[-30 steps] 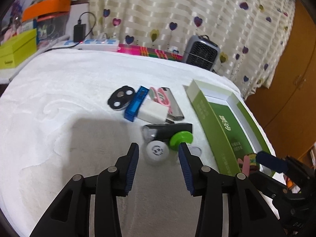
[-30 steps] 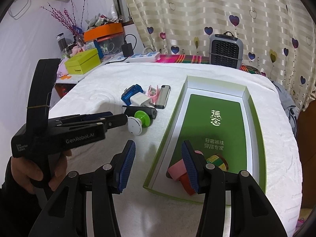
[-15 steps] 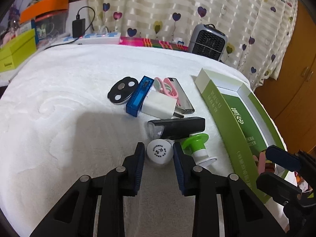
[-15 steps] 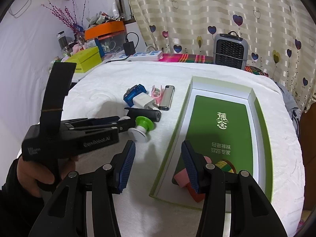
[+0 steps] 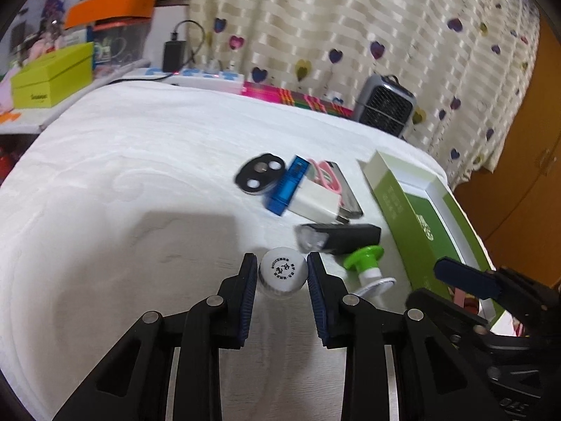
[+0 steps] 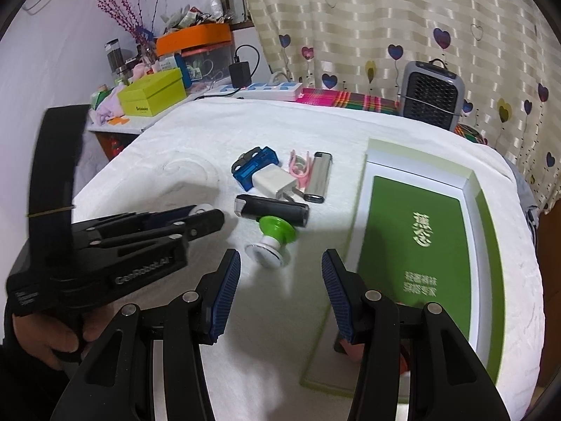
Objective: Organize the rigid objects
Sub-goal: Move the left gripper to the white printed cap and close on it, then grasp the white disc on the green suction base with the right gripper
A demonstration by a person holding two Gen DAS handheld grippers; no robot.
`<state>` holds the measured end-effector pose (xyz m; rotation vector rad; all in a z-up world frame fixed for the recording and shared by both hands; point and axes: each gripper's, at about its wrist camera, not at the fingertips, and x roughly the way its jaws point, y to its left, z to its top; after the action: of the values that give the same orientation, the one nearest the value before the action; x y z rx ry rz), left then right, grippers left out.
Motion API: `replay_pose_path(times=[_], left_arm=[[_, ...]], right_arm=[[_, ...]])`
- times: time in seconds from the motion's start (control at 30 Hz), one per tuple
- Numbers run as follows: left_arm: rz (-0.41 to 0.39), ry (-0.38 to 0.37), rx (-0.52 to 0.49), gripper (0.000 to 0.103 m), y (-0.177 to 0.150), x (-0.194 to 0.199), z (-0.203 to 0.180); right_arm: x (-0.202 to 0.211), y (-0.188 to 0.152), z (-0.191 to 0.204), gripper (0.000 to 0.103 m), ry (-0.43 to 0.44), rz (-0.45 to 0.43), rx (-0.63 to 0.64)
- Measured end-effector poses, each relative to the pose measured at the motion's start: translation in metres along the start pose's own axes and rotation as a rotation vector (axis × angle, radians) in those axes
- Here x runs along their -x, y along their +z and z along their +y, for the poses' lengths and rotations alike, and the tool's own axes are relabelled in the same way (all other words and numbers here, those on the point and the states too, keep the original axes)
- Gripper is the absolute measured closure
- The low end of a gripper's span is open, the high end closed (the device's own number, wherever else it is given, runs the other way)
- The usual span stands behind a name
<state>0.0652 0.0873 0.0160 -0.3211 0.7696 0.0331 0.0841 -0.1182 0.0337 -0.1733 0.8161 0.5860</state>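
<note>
My left gripper (image 5: 281, 259) is shut on a white round cap (image 5: 283, 273) with black print, just above the white cloth. From the right wrist view the left gripper (image 6: 207, 215) comes in from the left, with a hand on its grip. Behind the cap lie a black torch (image 5: 338, 234) and a green-and-white suction piece (image 5: 364, 263). My right gripper (image 6: 281, 256) stands open over the cloth, with nothing held, beside the green box (image 6: 470, 179). A red and pink item (image 6: 350, 347) in the box's near corner is mostly hidden by the right finger.
Further back lie a white charger (image 6: 275, 182), a blue case (image 6: 254, 168), a pink clip (image 6: 299, 168), a silver lighter (image 6: 319, 177) and a black oval piece (image 5: 261, 173). A small heater (image 6: 433, 94), a power strip (image 6: 266, 89) and a yellow-green box (image 6: 152, 96) line the far edge.
The left jaws closed from wide open onto the white cap. The right gripper drifted left, off the box's near corner towards the cloth, its jaws unchanged.
</note>
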Motion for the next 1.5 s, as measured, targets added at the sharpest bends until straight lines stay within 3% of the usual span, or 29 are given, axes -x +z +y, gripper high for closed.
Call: replay_pose_path(times=[0.73,0.83,0.9,1.5], left_arm=[[-0.034,-0.040,0.069,0.075,0.003,0.015,0.015],[-0.034,-0.043,0.066,0.075,0.003,0.015,0.015],[-0.033,-0.044,0.065,0.075,0.003,0.015,0.015],[-0.051,-0.060,0.006,0.075,-0.001,0.018,0.001]], right_arm=[[-0.055,0.021,0.018,0.053,-0.041,0.130,0.040],[-0.057,0.021,0.021,0.062,-0.061,0.138,0.061],[-0.056,0.020,0.021,0.068,-0.071,0.132,0.067],[-0.018,0.015,0.022,0.068,-0.028,0.028,0.053]])
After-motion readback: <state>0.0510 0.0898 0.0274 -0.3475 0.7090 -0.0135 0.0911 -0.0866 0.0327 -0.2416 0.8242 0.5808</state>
